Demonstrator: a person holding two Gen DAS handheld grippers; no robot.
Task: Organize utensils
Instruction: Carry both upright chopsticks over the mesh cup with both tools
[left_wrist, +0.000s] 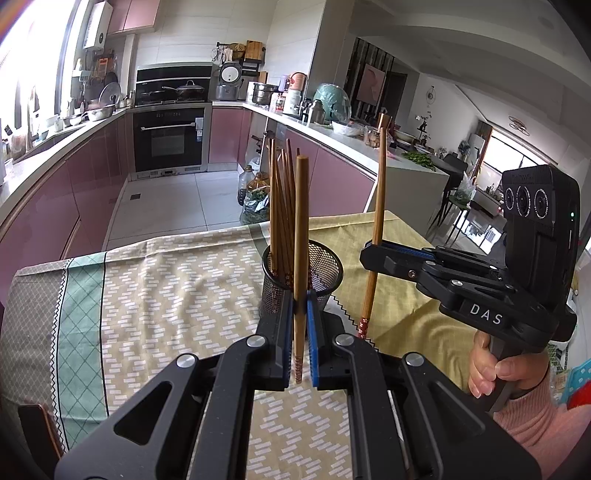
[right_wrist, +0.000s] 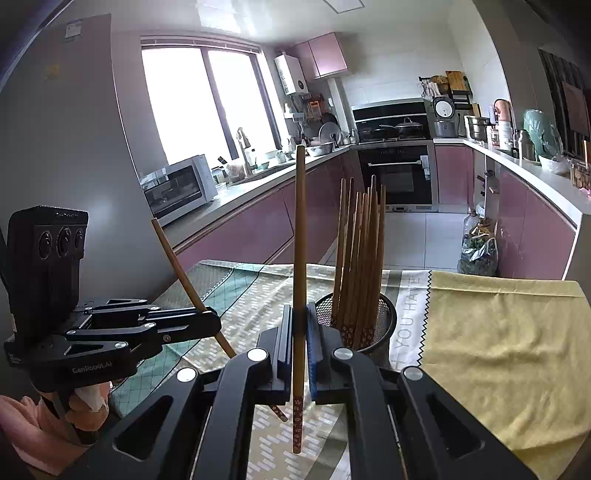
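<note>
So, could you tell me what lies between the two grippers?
In the right wrist view, bare tablecloth separates the left gripper from the right gripper; the mesh holder stands beyond.

I have two grippers here, the left gripper (left_wrist: 300, 314) at lower centre of its own view and the right gripper (right_wrist: 301, 332) at lower centre of its view, and each is clamped on one chopstick: the left chopstick (left_wrist: 301, 236) and the right chopstick (right_wrist: 299, 236). There is one mesh holder (right_wrist: 384, 317) just right of centre, with a bundle of chopsticks (right_wrist: 360, 254) in it, roughly eight, too overlapped for me to count exactly. Two cloths lie on the table: one patterned tablecloth (left_wrist: 166, 280) at left and one yellow cloth (right_wrist: 498, 350) at lower right.
</note>
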